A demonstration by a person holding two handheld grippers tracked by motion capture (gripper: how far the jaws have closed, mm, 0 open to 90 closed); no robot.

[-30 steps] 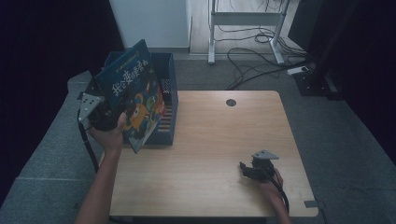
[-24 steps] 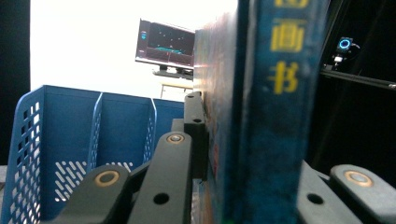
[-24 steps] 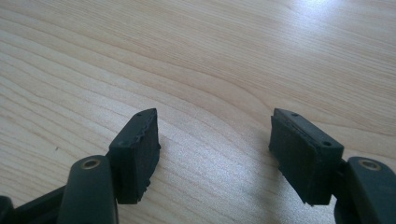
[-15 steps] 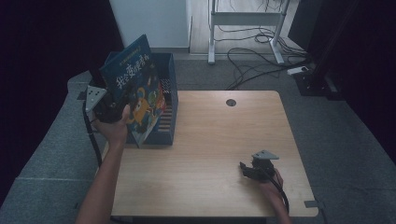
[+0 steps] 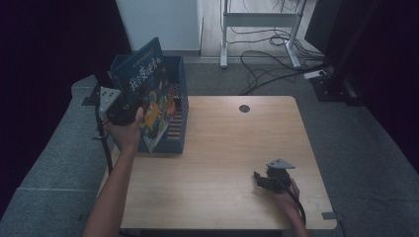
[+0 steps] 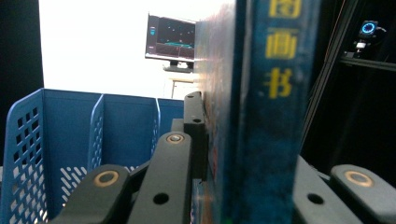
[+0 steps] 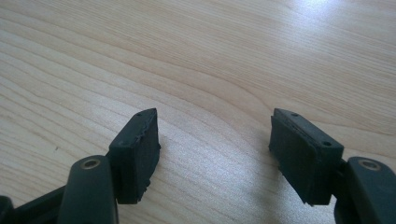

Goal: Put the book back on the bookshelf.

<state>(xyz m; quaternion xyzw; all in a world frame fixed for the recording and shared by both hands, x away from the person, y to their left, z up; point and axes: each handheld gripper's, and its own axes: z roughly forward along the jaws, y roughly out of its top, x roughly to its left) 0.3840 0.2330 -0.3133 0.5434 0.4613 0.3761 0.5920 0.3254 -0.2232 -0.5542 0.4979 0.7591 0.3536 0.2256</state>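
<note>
A blue picture book [image 5: 148, 94] with yellow lettering is held up, tilted, over the blue file rack [image 5: 179, 133] at the table's left edge. My left gripper [image 5: 126, 112] is shut on the book's lower left part. In the left gripper view the book's spine [image 6: 266, 116] stands upright between the jaws, with the rack's dividers [image 6: 98, 135] behind. My right gripper [image 5: 262, 178] rests low over the wooden table [image 5: 232, 148] near the front right, open. Its pads [image 7: 137, 149] have only bare wood between them.
The rack holds other books with striped spines [image 5: 174, 123]. A round cable hole [image 5: 244, 108] lies at the table's far edge. Grey floor surrounds the table; a white desk frame [image 5: 259, 19] and cables [image 5: 267, 59] stand behind. A monitor [image 6: 170, 39] shows beyond the rack.
The left gripper has carried the book a little farther from me and to the right, over the rack. The right gripper has stayed put.
</note>
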